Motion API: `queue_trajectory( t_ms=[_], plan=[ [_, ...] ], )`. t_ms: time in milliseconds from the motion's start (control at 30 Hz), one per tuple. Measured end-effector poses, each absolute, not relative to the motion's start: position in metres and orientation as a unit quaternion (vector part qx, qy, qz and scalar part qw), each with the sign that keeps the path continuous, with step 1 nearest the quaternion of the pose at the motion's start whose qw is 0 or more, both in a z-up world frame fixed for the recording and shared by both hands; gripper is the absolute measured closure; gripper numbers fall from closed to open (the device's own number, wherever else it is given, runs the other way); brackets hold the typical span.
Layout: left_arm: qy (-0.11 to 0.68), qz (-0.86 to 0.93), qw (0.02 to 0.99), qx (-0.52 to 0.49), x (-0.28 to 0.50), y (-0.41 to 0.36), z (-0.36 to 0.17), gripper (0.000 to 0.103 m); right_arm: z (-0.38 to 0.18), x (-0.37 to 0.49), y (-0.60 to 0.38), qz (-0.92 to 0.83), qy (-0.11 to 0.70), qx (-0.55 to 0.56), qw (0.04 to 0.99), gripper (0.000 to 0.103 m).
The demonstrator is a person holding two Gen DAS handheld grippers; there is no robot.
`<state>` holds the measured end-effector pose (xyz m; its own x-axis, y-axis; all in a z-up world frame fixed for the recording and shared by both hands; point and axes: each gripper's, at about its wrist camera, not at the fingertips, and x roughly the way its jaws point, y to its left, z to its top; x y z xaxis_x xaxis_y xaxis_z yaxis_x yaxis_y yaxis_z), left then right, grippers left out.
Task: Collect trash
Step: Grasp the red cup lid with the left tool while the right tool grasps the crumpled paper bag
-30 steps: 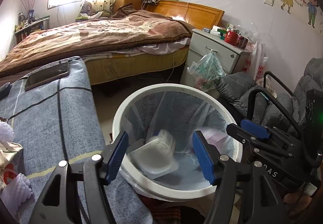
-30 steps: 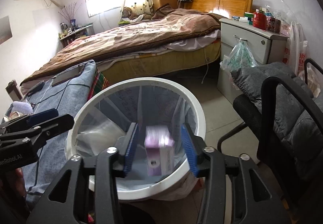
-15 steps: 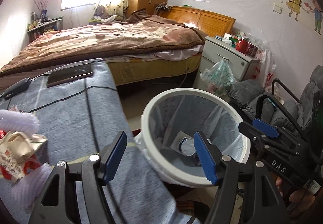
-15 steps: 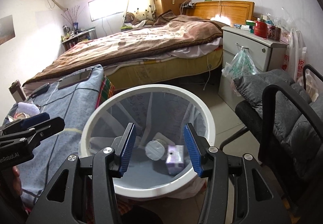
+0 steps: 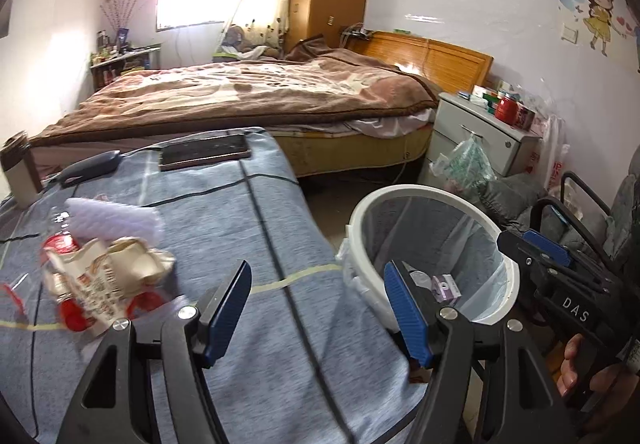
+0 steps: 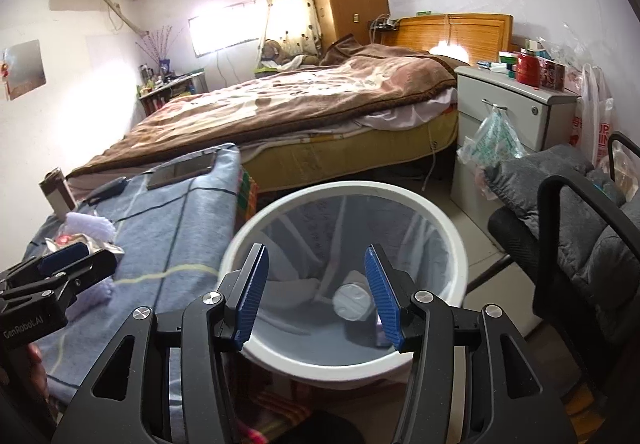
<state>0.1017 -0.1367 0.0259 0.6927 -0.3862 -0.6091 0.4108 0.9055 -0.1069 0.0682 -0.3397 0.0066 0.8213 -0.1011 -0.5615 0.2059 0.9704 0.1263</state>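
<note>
A white trash bin [image 6: 448,228] with a clear liner stands on the floor beside a table under a grey-blue cloth [image 5: 224,212]. A purple box [image 5: 447,286] and a round white lid [image 6: 352,302] lie inside it. My right gripper [image 6: 316,296] is open and empty above the bin's near rim. My left gripper [image 5: 320,308] is open and empty over the table's right edge. Crumpled red-and-white wrappers [image 5: 104,276] and white foam netting [image 5: 116,220] lie on the cloth to its left. The bin also shows in the left wrist view [image 5: 424,194].
A phone [image 5: 204,156], a dark mouse [image 5: 90,166] and a cup [image 5: 18,172] sit at the table's far end. A bed [image 5: 248,96] lies behind. A grey nightstand [image 6: 516,116] and a black chair with grey cushion [image 6: 560,212] stand right of the bin.
My left gripper swung left from above the bin to over the table; the wrappers came into view. The dropped box and lid have settled in the bin. My right gripper rose slightly.
</note>
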Motion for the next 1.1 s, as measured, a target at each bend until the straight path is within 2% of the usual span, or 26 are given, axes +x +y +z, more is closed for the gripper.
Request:
queue_trajectory(
  t_ms=[1100],
  plan=[
    [0.334, 0.008, 0.939, -0.079, 0.098, 0.084, 0.003, 0.031, -0.002, 0.116, -0.197, 0.098, 0.320, 0.036, 0.941, 0.045]
  ],
)
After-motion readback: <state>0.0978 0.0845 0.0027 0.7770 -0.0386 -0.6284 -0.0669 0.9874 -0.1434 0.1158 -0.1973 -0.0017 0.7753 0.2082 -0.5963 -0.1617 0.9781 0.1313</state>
